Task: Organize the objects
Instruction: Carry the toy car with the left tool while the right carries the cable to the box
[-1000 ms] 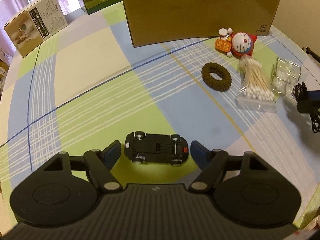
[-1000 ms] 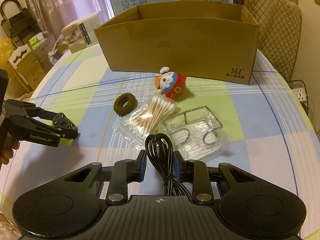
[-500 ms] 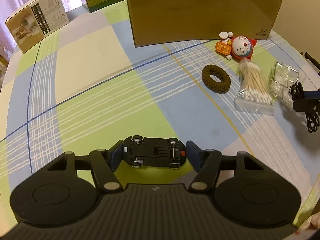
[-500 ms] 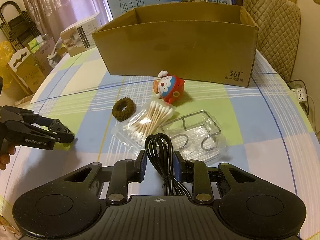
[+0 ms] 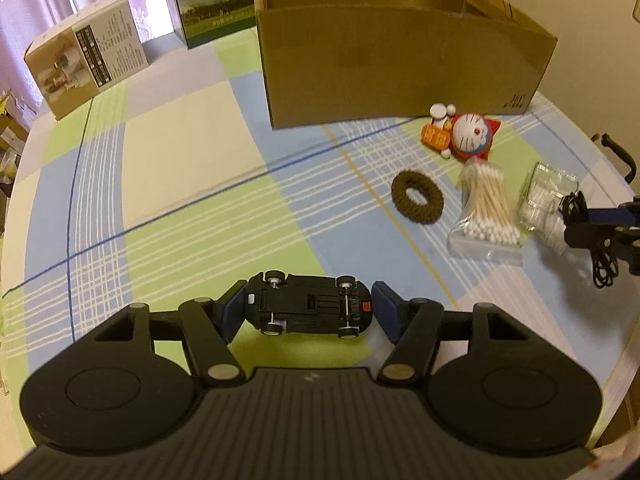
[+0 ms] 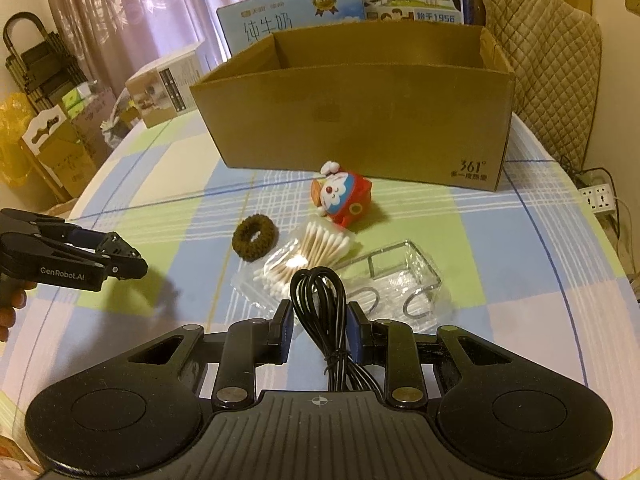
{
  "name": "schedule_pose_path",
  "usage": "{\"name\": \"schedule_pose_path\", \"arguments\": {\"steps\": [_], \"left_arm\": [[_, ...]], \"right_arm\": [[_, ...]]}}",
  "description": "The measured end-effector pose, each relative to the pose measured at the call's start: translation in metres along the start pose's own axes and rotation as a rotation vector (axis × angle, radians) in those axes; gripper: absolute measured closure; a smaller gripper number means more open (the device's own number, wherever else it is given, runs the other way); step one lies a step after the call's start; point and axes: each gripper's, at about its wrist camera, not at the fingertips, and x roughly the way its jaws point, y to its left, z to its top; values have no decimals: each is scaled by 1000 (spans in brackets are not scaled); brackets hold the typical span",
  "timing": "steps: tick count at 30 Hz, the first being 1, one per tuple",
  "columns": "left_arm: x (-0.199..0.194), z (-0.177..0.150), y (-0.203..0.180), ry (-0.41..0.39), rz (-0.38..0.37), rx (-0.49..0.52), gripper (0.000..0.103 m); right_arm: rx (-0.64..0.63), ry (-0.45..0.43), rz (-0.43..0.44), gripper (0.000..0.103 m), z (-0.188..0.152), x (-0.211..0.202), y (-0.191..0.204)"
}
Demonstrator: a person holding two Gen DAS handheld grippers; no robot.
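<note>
Left jaws pinching toy car (image 5: 308, 305); right jaws on cable (image 6: 320, 304).

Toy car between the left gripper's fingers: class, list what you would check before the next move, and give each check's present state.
1. Toy car sits between the left gripper's fingers: ok.
2. Both pads touch the car: cannot tell; a small gap seems to show at the right pad.
3. Car is upright: not ok, its underside and axles face the camera.
4. Right gripper is shut on the black cable: ok.
5. Cardboard box is open on top: ok.
6. Way from car to box is free: ok; the hair tie and cotton swabs lie off to the right.
</note>
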Motion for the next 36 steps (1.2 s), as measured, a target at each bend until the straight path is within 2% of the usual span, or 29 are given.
{"name": "schedule_pose_path", "arguments": {"steps": [21,28,36], "left_arm": [[-34,45,-24,-128,-42,12,41],[-36,74,-33,-171,-35,19,41],[-30,119,-41,-228,-18,35,40]], "right_arm": [[-3,-90,56,78,37,-20,-7],[-5,-130,92,78,70,-18,-14],[-18,-195,143,78,128,-9,-22]]}}
